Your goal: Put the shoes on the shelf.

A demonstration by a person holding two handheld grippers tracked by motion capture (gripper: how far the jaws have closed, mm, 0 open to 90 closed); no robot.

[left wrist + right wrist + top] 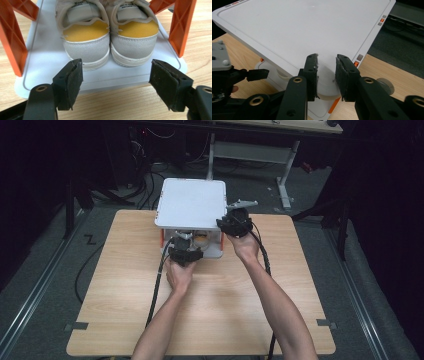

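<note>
I am holding my left hand-held gripper (pixel 116 83) spread before the shoes (pixel 108 32); my right hand-held gripper (pixel 326 75), part-spread around the rack's top shelf (pixel 294 30) corner, is risking tipping it.

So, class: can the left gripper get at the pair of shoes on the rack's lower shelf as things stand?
Probably yes: the left gripper is open at the shelf's front edge, with the shoes' heels facing it, nothing between.

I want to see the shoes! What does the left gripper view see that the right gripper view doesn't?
Left gripper view: two beige shoes with yellow lining, heels facing the wide-open left tongs, between orange posts. Right gripper view: the rack's white top board, with the right tongs at its edge. Both: the wooden table.
</note>
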